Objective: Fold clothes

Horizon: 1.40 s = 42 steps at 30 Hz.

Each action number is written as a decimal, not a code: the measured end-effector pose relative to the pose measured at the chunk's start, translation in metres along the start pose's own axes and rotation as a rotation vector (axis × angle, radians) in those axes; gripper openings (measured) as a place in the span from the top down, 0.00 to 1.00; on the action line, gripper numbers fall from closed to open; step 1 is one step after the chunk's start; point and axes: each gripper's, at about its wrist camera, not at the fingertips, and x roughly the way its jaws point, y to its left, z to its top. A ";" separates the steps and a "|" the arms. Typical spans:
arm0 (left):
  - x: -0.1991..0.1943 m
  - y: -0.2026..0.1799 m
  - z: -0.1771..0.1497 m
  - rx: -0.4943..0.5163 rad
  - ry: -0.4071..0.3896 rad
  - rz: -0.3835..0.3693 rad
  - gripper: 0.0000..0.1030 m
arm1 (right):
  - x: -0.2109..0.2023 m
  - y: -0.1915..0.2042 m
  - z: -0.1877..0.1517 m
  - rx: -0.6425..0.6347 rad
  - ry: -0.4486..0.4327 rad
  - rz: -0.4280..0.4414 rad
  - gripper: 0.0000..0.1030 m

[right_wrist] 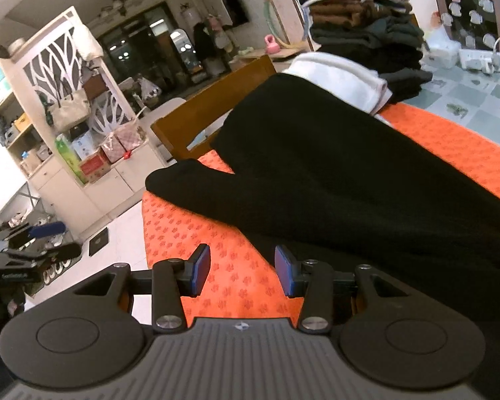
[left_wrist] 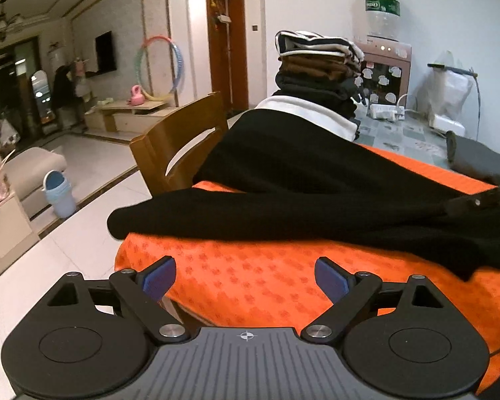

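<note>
While black garment (left_wrist: 316,180) lies on orange cloth (left_wrist: 250,286): both grippers' jaws apart, empty; no legible txt.

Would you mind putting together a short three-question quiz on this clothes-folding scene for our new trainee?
1. True or false: the left gripper is clamped on the black garment.
2. What colour is the cloth under the black garment?
A. green
B. orange
C. white
3. Fill in: the sleeve points toward the table edge beside the wooden ____.

Key
1. False: its jaws stand open over the cloth, holding nothing. The right gripper is open too.
2. B
3. chair. The pile of folded clothes stands further back.
</note>
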 end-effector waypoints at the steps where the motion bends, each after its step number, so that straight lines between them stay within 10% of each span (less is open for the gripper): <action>1: 0.009 0.004 0.002 0.007 0.005 -0.009 0.12 | 0.007 0.000 0.001 0.008 0.006 -0.006 0.51; 25: 0.179 0.094 0.064 0.375 0.018 -0.485 0.12 | 0.170 0.020 0.010 0.567 -0.125 -0.253 0.48; 34: 0.211 0.086 0.042 0.458 0.071 -0.541 0.12 | 0.196 0.049 0.044 0.626 -0.185 -0.281 0.86; 42: 0.216 0.092 0.054 0.495 0.046 -0.386 0.81 | 0.194 0.050 0.063 0.621 -0.201 -0.261 0.90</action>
